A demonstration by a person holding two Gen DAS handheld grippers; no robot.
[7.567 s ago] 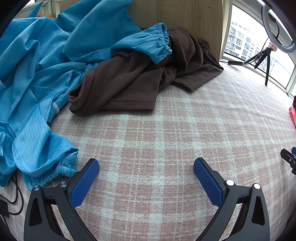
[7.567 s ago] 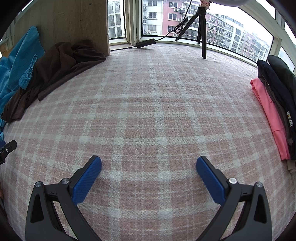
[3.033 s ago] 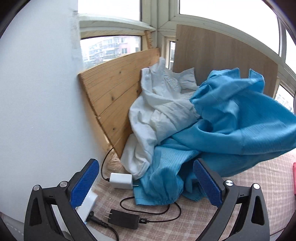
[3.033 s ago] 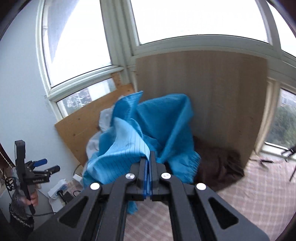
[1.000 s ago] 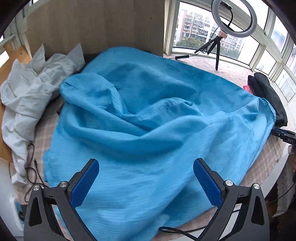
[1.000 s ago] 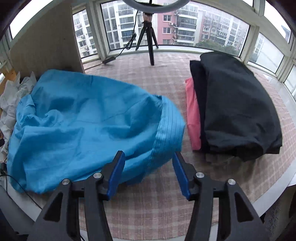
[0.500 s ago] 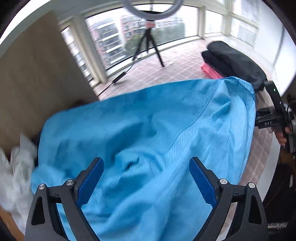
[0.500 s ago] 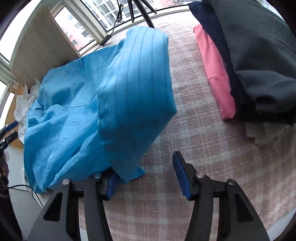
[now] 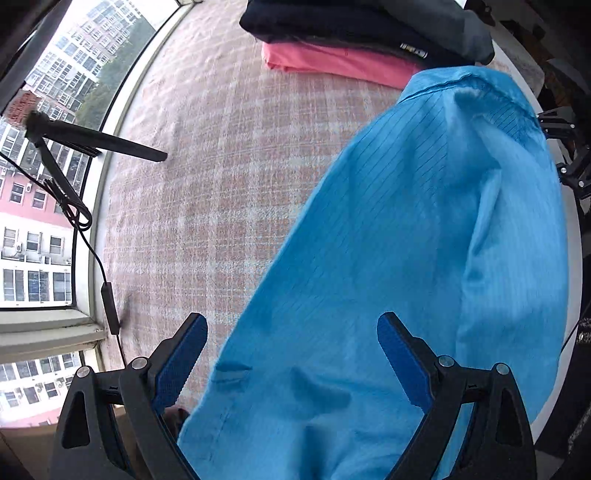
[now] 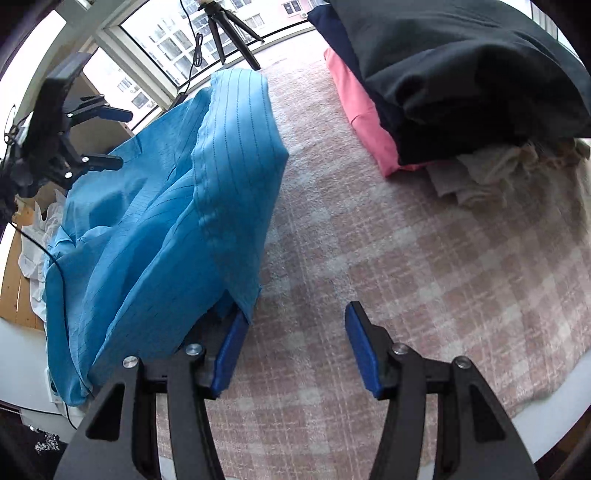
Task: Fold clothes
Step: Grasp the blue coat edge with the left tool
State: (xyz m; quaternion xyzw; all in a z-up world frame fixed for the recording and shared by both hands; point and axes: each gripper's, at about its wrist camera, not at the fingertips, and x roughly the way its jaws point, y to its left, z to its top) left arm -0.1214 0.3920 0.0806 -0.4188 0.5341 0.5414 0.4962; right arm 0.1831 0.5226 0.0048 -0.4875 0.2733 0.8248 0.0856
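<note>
The blue pinstriped cloth garment (image 10: 166, 206) lies spread on the pink checked blanket (image 10: 406, 258), left of the right gripper (image 10: 293, 350), whose half-parted jaws hold nothing, its left pad touching the hem. The left gripper (image 9: 291, 354) hangs above the cloth, jaws wide, having just narrowed slightly, empty.

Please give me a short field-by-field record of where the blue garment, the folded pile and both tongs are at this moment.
surface: pink plaid blanket
blue garment: blue pinstriped garment, rumpled on the blanket
folded pile: dark garment on top, pink garment beneath, apart from the blue one
left tongs: open, above the blue garment, not pressing it
right tongs: open, bare blanket between the pads; the blue garment's edge drapes over the left pad
background: tripod by the window
</note>
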